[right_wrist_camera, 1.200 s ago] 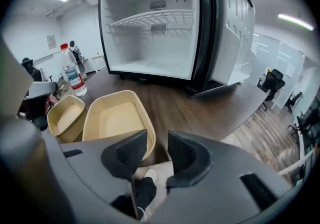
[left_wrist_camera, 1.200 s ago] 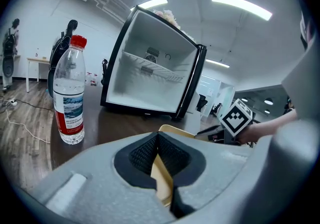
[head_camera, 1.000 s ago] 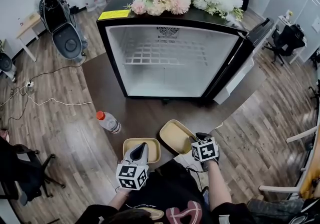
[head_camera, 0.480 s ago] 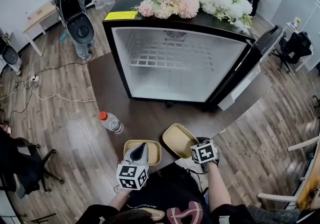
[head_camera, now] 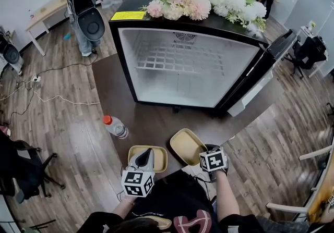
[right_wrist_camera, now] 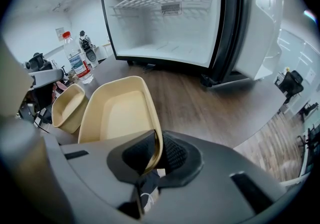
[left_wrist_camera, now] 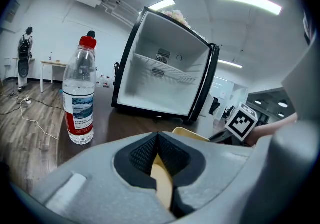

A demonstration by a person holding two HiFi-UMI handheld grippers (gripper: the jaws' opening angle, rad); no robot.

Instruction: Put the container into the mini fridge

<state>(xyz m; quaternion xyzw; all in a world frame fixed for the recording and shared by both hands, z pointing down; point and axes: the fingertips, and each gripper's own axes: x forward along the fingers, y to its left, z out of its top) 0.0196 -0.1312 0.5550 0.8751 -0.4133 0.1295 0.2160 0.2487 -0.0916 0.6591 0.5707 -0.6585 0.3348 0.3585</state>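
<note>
Head view with both gripper views: container [head_camera: 185, 145] gripped in front of the open mini fridge [head_camera: 182, 65].
The beige container sits tilted on the dark table [head_camera: 156, 114], well short of the fridge mouth and slightly right of its middle. The right gripper [head_camera: 206, 152], whose jaws have just been closing, is clamped on the container's near rim. The container therefore lies ahead of that gripper, with its long axis running toward the fridge, and this hand is judged the better placed for the carry. The left gripper [head_camera: 145, 158] is pinched on the rim of a second container [head_camera: 159, 157], just left of the first. A bottle [head_camera: 114, 126] stands further left. Only the right gripper view shows the rim wall between the pads [right_wrist_camera: 171, 154]; only the head view shows the bare table to be crossed.
</note>
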